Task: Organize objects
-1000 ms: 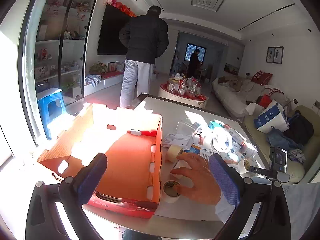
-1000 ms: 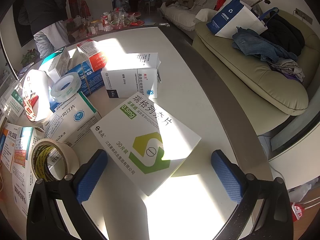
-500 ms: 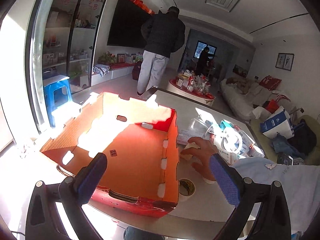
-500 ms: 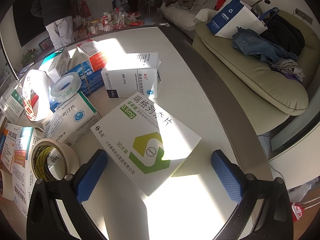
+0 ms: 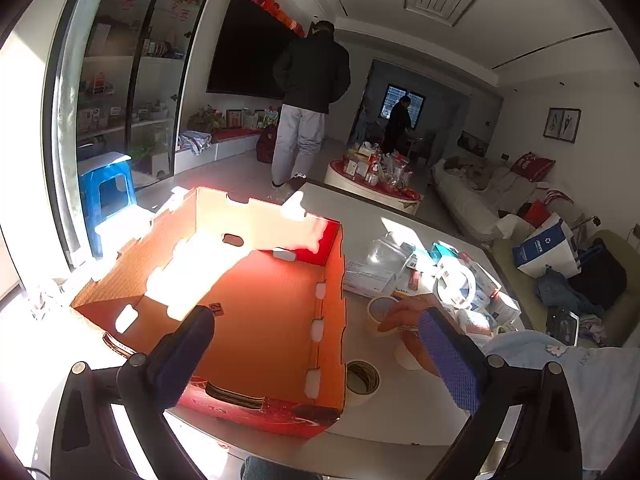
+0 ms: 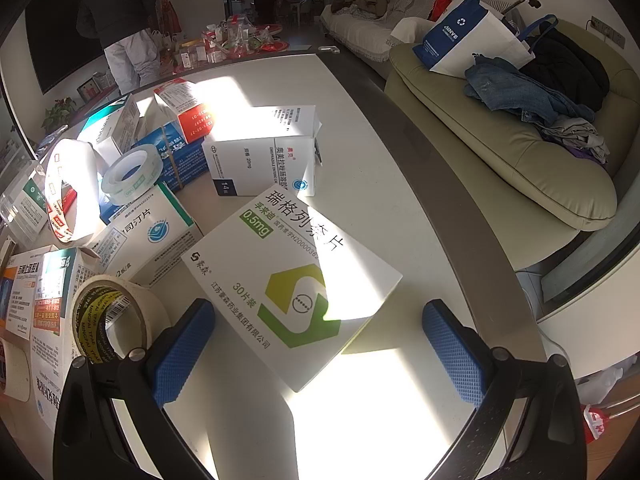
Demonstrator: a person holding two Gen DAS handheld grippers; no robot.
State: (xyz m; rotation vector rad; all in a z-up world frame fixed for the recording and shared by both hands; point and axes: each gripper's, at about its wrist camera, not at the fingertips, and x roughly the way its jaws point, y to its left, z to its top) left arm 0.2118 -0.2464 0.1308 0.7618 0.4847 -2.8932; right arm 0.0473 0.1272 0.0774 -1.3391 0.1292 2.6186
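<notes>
Two tape rolls show in the left wrist view: one masking tape roll (image 5: 362, 379) flat on the table (image 5: 400, 412) just beside the open red cardboard box (image 5: 256, 308), another (image 5: 380, 314) pinched in a bare hand (image 5: 416, 320). Both grippers, left (image 5: 320, 356) and right (image 6: 320, 350), gape wide, holding nothing. Near the right one lie a green-logo medicine box (image 6: 292, 288), a clear tape roll (image 6: 130, 176) and a third masking roll (image 6: 112, 320).

The person's hand (image 5: 412, 320) is partly hidden behind the left claw's pad (image 5: 448, 356); box labels there blur.
</notes>
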